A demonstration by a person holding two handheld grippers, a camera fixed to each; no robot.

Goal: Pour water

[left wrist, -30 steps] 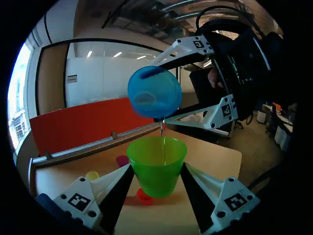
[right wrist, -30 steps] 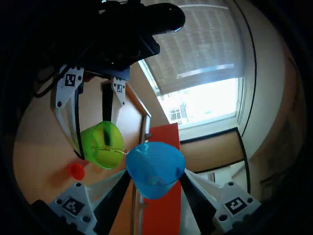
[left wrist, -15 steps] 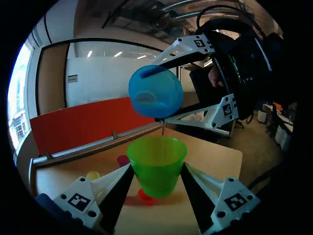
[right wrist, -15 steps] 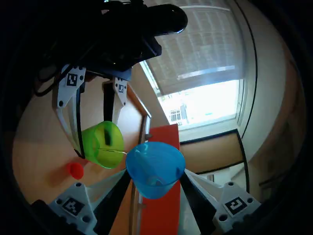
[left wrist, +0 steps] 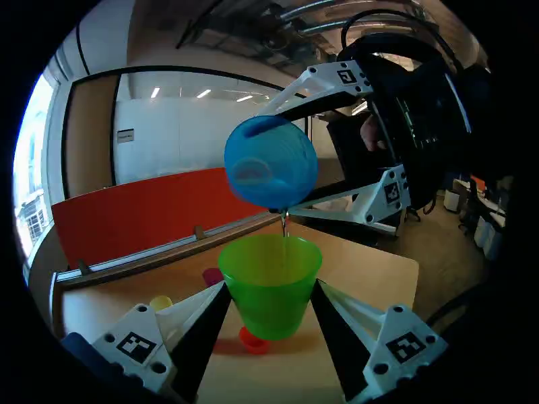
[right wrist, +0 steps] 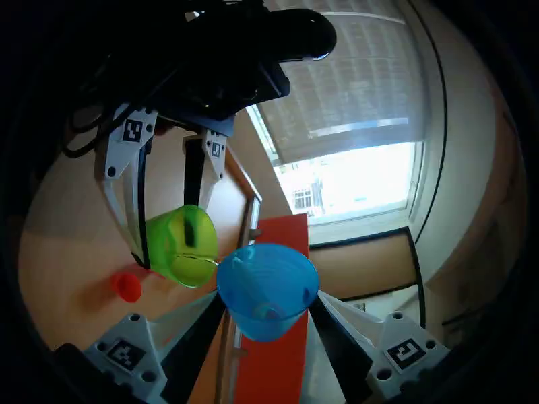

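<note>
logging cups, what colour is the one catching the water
Green; the cup shows best in left gripper view.

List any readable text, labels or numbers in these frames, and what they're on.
No words or numbers can be read.
Too small to read: the wall sign in the left gripper view.
Pattern only, no text: the square markers on the fingers of the left gripper and right gripper.
No print visible: the blue cup and the green cup.
</note>
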